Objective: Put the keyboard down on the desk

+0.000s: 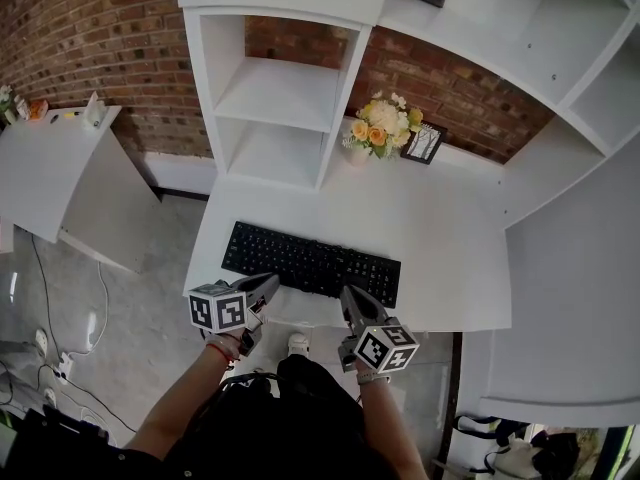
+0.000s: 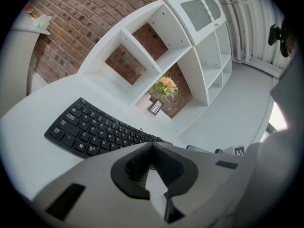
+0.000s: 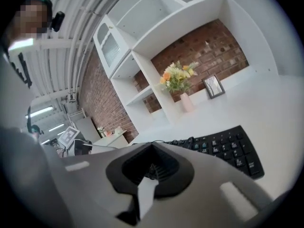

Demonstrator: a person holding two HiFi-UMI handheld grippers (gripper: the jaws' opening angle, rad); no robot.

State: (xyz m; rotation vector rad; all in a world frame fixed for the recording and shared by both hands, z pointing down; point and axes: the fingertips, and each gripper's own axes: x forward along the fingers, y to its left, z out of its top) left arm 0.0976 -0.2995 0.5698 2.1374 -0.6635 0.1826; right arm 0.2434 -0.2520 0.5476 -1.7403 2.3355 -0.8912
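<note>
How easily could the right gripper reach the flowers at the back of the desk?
Probably yes, with a stretch. The right gripper sits near the front edge of the desk; only the flat keyboard lies between it and the flowers, so it could pass above.

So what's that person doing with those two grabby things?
A person stands at a white desk with a gripper in each hand. The black keyboard lies flat on the desk. The left gripper and right gripper are by its near edge, jaws shut with nothing in them. The keyboard looks put down already.
</note>
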